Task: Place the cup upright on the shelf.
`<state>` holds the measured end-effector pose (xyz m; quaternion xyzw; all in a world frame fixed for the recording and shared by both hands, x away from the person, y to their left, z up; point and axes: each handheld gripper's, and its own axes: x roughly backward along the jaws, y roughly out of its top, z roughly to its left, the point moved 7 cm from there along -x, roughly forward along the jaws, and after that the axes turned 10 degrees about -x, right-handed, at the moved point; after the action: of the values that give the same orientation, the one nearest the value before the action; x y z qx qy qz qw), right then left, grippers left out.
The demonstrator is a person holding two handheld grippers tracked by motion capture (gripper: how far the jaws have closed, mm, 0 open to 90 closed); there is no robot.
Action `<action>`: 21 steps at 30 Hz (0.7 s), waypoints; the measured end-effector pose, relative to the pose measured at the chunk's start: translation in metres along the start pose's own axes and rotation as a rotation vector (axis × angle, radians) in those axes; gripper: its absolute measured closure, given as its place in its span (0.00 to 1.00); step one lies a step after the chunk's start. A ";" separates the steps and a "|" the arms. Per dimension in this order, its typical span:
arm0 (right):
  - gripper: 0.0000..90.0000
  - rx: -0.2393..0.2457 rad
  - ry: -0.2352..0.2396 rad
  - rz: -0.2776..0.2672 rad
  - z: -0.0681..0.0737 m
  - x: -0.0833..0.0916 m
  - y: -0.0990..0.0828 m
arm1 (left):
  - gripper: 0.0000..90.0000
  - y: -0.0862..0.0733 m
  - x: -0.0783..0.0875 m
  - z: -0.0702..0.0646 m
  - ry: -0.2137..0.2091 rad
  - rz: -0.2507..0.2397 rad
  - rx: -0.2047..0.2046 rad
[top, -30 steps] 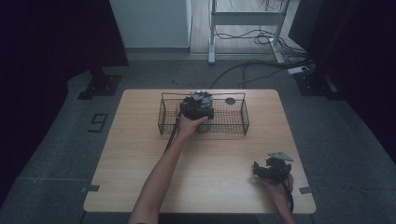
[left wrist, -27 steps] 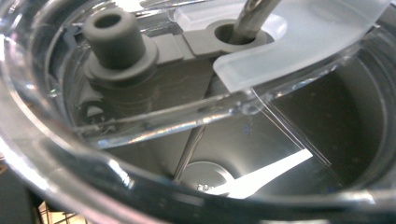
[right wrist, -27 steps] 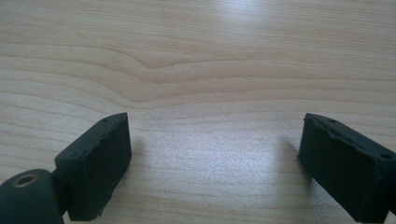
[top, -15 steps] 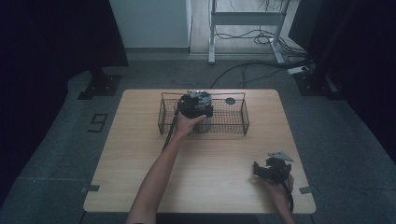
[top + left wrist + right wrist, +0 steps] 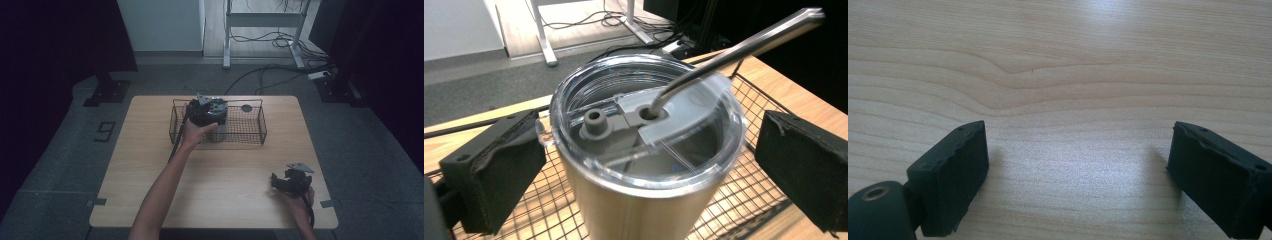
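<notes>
One wire basket [image 5: 250,131] at the table's [image 5: 150,165] twelve o'clock; inside it, one steel tumbler [image 5: 644,200], one clear lid, one metal straw [image 5: 744,47]. Left tongs [image 5: 644,150] stretched out, jaws wide astride the tumbler (left pad grazing the rim). Right tongs [image 5: 1075,170] at five o'clock, spread over bare wood.

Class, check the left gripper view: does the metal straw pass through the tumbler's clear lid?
Yes, the straw enters a hole in the lid atop the tumbler.

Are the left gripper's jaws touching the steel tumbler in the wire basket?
Apart. In the left gripper view the left gripper stands open around the steel tumbler; wire basket mesh shows in the gap on each side.
</notes>
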<state>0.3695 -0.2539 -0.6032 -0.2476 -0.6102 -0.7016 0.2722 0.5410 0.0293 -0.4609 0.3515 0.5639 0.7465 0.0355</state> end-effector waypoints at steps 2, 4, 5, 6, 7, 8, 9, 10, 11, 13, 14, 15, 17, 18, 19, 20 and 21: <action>0.10 0.000 0.000 0.000 0.000 0.000 0.000 | 0.01 0.000 0.008 -0.001 -0.004 -0.016 -0.022; 0.10 -0.001 0.001 -0.001 0.000 0.000 0.000 | 0.00 -0.001 0.015 -0.001 -0.003 -0.022 -0.040; 0.10 -0.001 0.000 0.000 0.000 0.000 0.000 | 0.00 -0.002 0.019 -0.001 -0.003 -0.024 -0.046; 0.10 0.000 0.000 0.000 0.000 0.000 0.000 | 0.00 -0.003 0.023 -0.001 -0.004 -0.028 -0.048; 0.10 0.000 0.000 0.000 0.000 0.000 0.000 | 0.01 -0.003 0.026 -0.001 -0.006 -0.028 -0.049; 0.10 0.000 0.000 0.000 0.000 0.000 0.000 | 0.01 -0.004 0.030 -0.001 -0.009 -0.031 -0.050; 0.10 0.001 0.000 0.000 0.000 0.000 0.000 | 0.01 -0.005 0.032 -0.001 -0.012 -0.031 -0.055; 0.10 0.000 0.000 0.000 0.000 0.000 0.000 | 0.02 -0.008 0.036 -0.002 -0.013 -0.024 -0.066; 0.10 0.000 0.000 0.000 0.000 0.000 0.000 | 0.03 -0.010 0.038 -0.001 -0.011 -0.020 -0.074; 0.10 0.000 0.000 0.000 0.000 0.000 0.000 | 0.03 -0.014 0.045 -0.001 -0.010 -0.020 -0.077; 0.10 0.000 0.000 0.000 0.000 0.000 0.000 | 0.03 -0.017 0.049 -0.001 -0.015 -0.023 -0.073; 0.10 0.000 0.000 0.000 0.000 0.000 0.000 | 0.03 -0.019 0.051 0.000 -0.016 -0.025 -0.070; 0.10 0.000 0.000 0.000 0.000 0.000 0.000 | 0.04 -0.024 0.058 -0.001 -0.021 -0.025 -0.063; 0.10 0.000 0.000 0.000 0.000 0.000 0.000 | 0.04 -0.028 0.062 -0.002 -0.027 -0.028 -0.059; 0.10 0.000 0.000 0.000 0.000 0.000 0.000 | 0.04 -0.030 0.064 -0.003 -0.033 -0.029 -0.055; 0.10 0.000 0.000 0.000 0.000 0.000 0.000 | 0.04 -0.034 0.069 -0.005 -0.045 -0.032 -0.048; 0.10 0.000 0.000 0.000 0.000 0.000 0.000 | 0.05 -0.036 0.072 -0.006 -0.047 -0.039 -0.050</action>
<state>0.3695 -0.2539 -0.6032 -0.2475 -0.6102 -0.7017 0.2721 0.4712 0.0696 -0.4578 0.3571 0.5507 0.7510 0.0719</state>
